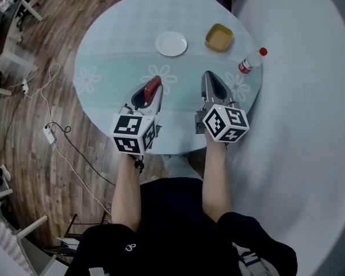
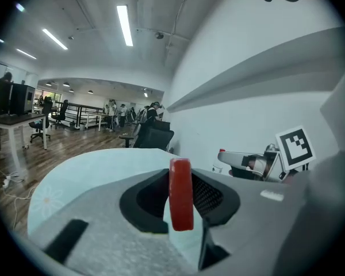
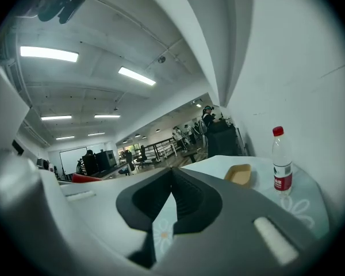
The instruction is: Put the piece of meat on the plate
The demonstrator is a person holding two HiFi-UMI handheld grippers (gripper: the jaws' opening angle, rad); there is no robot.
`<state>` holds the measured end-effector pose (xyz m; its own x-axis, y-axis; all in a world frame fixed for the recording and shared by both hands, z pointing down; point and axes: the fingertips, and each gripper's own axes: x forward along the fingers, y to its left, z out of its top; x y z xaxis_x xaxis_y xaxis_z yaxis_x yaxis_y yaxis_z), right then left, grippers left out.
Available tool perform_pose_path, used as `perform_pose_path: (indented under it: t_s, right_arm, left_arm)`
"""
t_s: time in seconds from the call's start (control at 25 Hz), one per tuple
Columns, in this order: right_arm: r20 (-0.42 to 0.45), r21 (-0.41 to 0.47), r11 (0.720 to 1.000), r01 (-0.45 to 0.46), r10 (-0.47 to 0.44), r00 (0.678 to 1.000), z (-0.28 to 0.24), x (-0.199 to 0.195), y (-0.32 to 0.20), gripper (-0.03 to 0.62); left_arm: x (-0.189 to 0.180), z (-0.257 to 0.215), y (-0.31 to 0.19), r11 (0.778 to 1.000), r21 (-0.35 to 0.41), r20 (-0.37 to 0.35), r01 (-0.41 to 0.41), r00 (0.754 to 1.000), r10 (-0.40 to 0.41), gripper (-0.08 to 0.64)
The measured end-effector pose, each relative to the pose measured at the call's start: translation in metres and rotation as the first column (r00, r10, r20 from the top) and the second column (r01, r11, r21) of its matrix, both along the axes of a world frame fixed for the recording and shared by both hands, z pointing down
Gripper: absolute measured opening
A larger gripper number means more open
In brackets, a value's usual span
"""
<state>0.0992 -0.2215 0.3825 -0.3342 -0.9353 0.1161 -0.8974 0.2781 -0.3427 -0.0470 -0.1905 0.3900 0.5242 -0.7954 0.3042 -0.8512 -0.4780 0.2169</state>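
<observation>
Meat [image 2: 181, 193] was clamped upright in left tongs [image 1: 153, 88], above the worktop [image 1: 115, 45], short of the plate [image 1: 171, 43]. Right tongs [image 3: 171, 180] were closed (nothing in them). Best approach was to carry level, lower over plate centre, then release.

Open-plan office, desk [image 2: 11, 119], swivel chairs [image 2: 155, 138], ceiling strip lights [image 2: 125, 25], wood-plank floor [image 1: 40, 171], people [image 2: 118, 112] beyond

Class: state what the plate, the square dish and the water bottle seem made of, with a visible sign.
Plate: likely ceramic or melamine; smooth, plain white. Square dish: perhaps wood or plastic; matte tan. Water bottle: clear plastic; see-through body, red cap.
</observation>
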Motion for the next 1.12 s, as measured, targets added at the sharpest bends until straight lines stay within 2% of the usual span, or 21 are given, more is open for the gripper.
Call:
perform_pose_path:
  t_s: [0.16, 0.48, 0.64, 0.76, 0.92, 1.04, 1.12]
  right_arm:
    - [0.015, 0.0, 1.0, 0.003, -0.003, 1.0, -0.005, 0.013, -0.032, 0.006]
    - [0.052, -0.081, 0.997, 0.002, 0.002, 0.999, 0.032, 0.013, -0.076, 0.006]
    - [-0.003, -0.106, 0.994, -0.005, 0.005, 1.0, 0.042, 0.02, -0.074, 0.006]
    - [-0.013, -0.125, 0.991, -0.056, 0.055, 0.998, 0.044, 0.037, -0.072, 0.006]
    - [-0.024, -0.179, 0.977, -0.118, 0.116, 0.993, 0.064, 0.054, -0.064, 0.006]
    - [-0.034, -0.22, 0.965, -0.142, 0.138, 0.99, 0.078, 0.059, -0.055, 0.006]
    - [-0.039, -0.232, 0.962, -0.145, 0.14, 0.989, 0.085, 0.061, -0.055, 0.006]
  left_arm:
    - [0.017, -0.003, -0.029, 0.999, -0.025, -0.008, -0.02, 1.0, 0.02, 0.089]
    - [0.02, 0.025, -0.072, 0.992, -0.118, -0.007, -0.05, 0.999, 0.049, 0.089]
    - [0.026, 0.052, -0.092, 0.978, -0.176, -0.056, -0.115, 0.993, 0.107, 0.091]
    - [0.033, 0.067, -0.121, 0.959, -0.207, -0.057, -0.191, 0.981, 0.183, 0.091]
    - [0.045, 0.103, -0.164, 0.918, -0.292, -0.122, -0.27, 0.962, 0.244, 0.091]
    - [0.053, 0.13, -0.189, 0.889, -0.339, -0.09, -0.308, 0.951, 0.295, 0.091]
    - [0.06, 0.145, -0.207, 0.875, -0.356, -0.099, -0.327, 0.945, 0.313, 0.091]
